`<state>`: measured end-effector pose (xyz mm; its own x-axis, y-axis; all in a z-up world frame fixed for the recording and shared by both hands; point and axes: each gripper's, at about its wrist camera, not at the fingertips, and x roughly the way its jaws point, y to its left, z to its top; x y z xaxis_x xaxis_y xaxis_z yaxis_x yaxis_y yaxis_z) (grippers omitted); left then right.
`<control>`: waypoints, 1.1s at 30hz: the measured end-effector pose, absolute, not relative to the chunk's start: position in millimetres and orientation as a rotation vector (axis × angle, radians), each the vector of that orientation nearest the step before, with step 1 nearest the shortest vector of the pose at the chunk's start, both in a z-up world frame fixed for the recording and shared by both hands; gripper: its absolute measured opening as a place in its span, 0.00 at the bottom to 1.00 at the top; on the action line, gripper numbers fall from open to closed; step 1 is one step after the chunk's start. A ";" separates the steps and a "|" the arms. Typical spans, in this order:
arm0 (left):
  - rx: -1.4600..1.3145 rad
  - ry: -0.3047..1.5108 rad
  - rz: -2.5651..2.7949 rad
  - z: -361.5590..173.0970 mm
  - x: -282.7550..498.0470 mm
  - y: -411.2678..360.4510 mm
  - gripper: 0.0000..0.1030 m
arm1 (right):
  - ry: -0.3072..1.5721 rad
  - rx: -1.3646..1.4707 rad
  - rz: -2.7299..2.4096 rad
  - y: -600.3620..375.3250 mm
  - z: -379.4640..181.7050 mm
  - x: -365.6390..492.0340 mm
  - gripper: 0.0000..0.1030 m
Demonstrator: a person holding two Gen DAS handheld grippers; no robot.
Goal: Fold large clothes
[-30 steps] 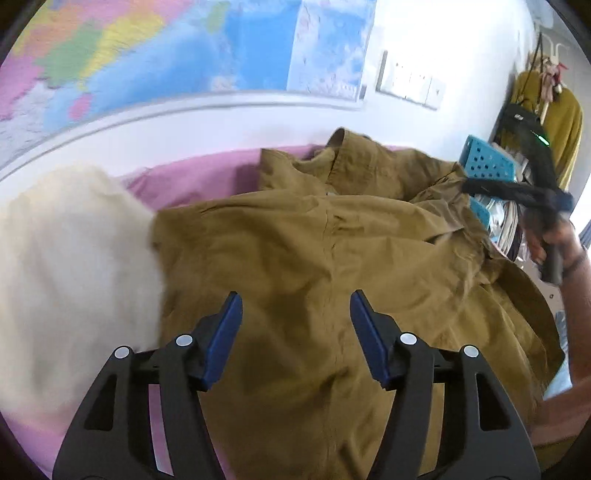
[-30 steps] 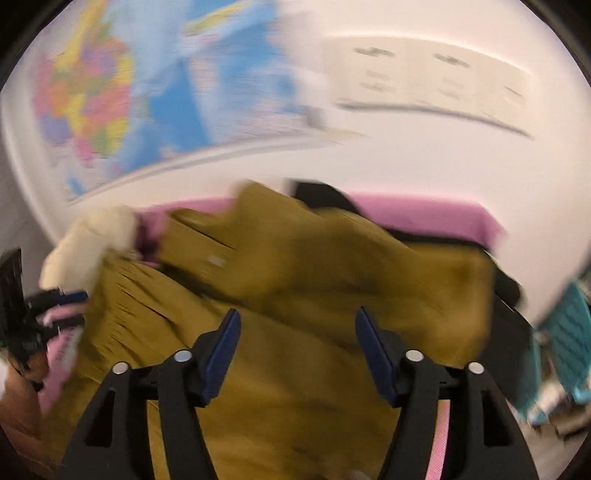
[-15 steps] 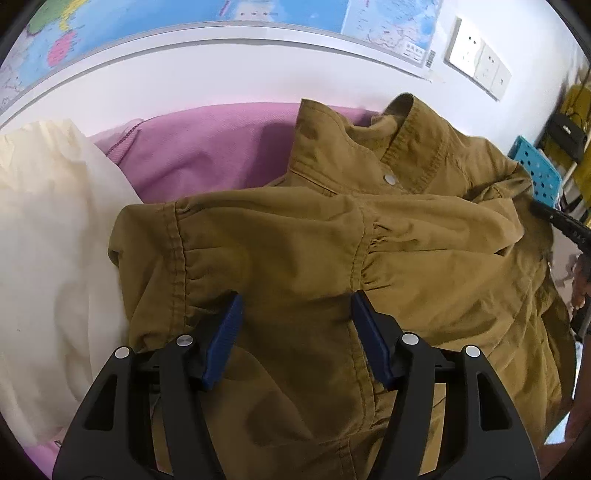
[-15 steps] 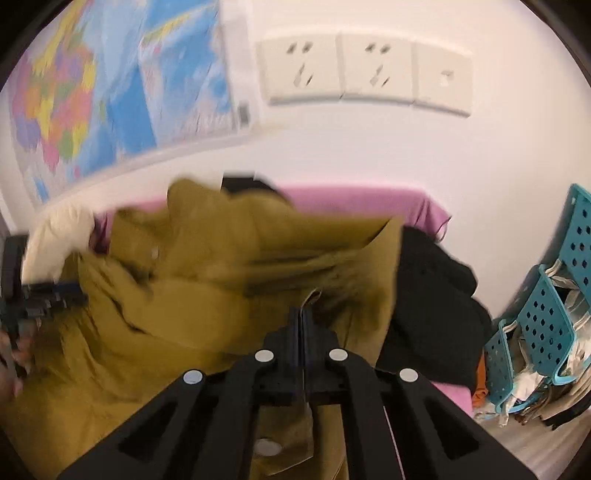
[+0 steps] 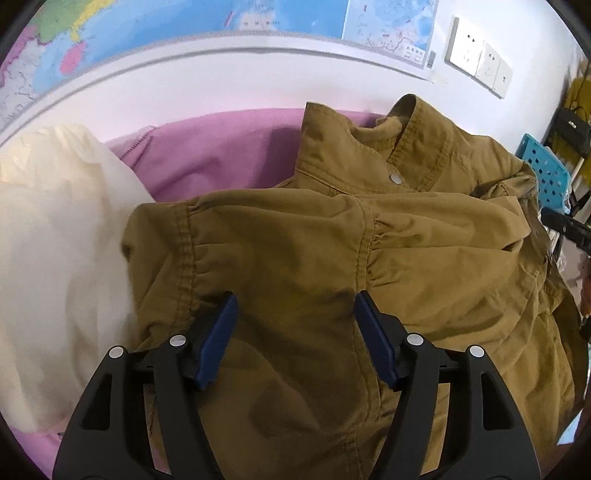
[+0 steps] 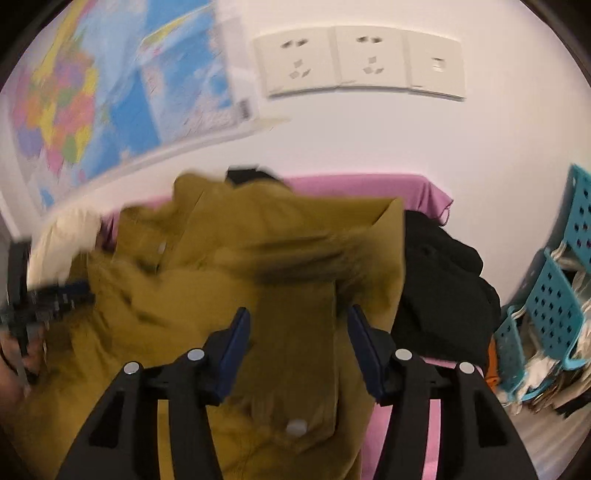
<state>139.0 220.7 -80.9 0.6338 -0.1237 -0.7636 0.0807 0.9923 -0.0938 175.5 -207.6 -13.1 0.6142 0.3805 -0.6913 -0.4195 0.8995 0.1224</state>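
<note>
A large mustard-brown jacket [image 5: 303, 251] lies spread on a pink-covered surface [image 5: 207, 155], collar toward the wall, one sleeve folded across its body. My left gripper [image 5: 293, 321] is open and empty, its blue pads just above the folded sleeve. In the right wrist view the same jacket [image 6: 258, 258] is blurred. My right gripper [image 6: 297, 332] is open and empty over a jacket flap with a snap button [image 6: 295, 427]. The left gripper [image 6: 55, 295] also shows at the left edge of that view.
A cream garment [image 5: 55, 240] lies left of the jacket. A black garment [image 6: 439, 280] lies to its right. Turquoise perforated baskets [image 6: 554, 302] stand at the far right. A map [image 5: 184, 22] and wall sockets [image 6: 362, 62] are on the wall behind.
My right gripper was shut half a second ago and is now open, the jacket flap lying below it. My left gripper has stayed open and dropped slightly closer to the sleeve.
</note>
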 end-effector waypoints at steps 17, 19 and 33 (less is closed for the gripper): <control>-0.114 0.836 -0.130 -59.7 12.3 268.7 0.74 | 0.839 -0.032 0.467 -238.5 -9.2 129.2 0.62; -0.165 0.854 -0.137 -64.7 -6.4 277.7 0.75 | 0.860 -0.002 0.491 -256.2 -9.6 107.6 0.70; -0.366 0.976 -0.244 -114.4 -115.0 271.5 0.80 | 0.998 0.295 0.549 -341.0 -67.5 -3.4 0.78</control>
<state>-115.0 271.5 -114.4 0.5405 -0.3620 -0.7595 0.0373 0.9121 -0.4082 -3.4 -341.0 -67.5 0.4223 0.5619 -0.7113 -0.3002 0.8271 0.4752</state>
